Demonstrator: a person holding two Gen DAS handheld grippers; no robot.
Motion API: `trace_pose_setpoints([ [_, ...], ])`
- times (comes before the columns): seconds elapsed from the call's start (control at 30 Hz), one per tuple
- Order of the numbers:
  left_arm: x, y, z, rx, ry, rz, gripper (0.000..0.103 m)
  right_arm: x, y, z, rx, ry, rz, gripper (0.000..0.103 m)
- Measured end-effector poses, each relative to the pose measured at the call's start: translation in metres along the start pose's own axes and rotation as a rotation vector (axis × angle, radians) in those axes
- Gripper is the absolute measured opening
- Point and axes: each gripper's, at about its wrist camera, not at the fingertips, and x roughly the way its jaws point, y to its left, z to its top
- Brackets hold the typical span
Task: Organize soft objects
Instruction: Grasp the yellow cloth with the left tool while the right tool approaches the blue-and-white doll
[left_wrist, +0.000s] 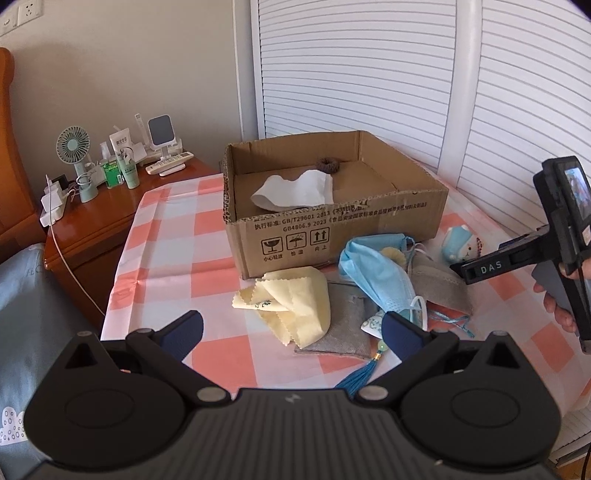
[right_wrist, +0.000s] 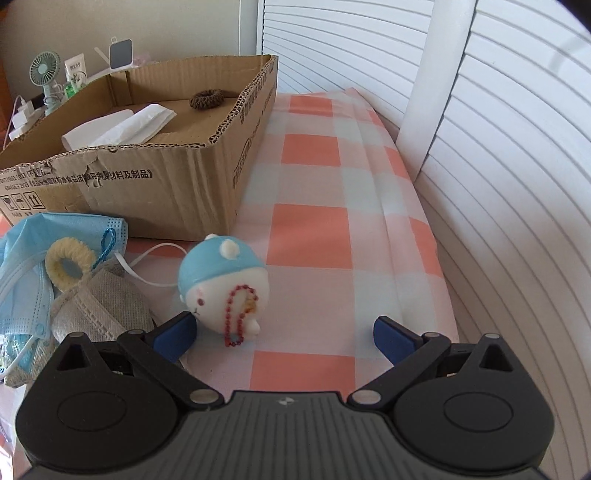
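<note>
While both claws are held spread with nothing between their pads, the sorting is judged to be only partly done: a white tissue (left_wrist: 295, 190) and a brown hair tie (left_wrist: 327, 163) are already seen inside the cardboard box (left_wrist: 332, 236), and the remaining soft items lie on the checked tabletop (left_wrist: 170, 266) in front of it.

The left claw (left_wrist: 291, 332) is positioned low over the near edge of the tabletop. A yellow cloth (left_wrist: 295, 299) lies directly ahead of it, slightly toward the box, resting partly on a grey pouch (left_wrist: 341, 328). The cloth's long axis runs roughly from the near right to the far left, across the claw's line of approach. A blue face mask (left_wrist: 376, 273) lies to the right of the cloth, beyond the claw's right finger.

The right claw (right_wrist: 284, 334) is positioned beside a small plush head with a blue cap (right_wrist: 221, 284). The plush lies ahead and to the left, just beside the left finger (right_wrist: 175, 334), so it is not centred in the opening. A red bead chain (right_wrist: 236, 317) hangs over its face. The box is seen further ahead and to the left.

The plush is judged to be nearer the right claw, and the cloth nearer the left. For the plush, a small shift to the left would be required before closing.
</note>
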Motion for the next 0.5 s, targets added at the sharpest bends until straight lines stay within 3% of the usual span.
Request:
trace_pose_setpoints([
  [0.33, 0.047, 0.022, -0.001, -0.03, 0.081, -0.042, 0.102, -0.004, 0.0, -0.009, 0.011, -0.049, -0.01, 0.103],
  [0.5, 0.068, 0.028, 0.004, -0.069, 0.078, -0.108, 0.102, -0.004, 0.0, -0.01, 0.019, -0.058, -0.013, 0.103],
])
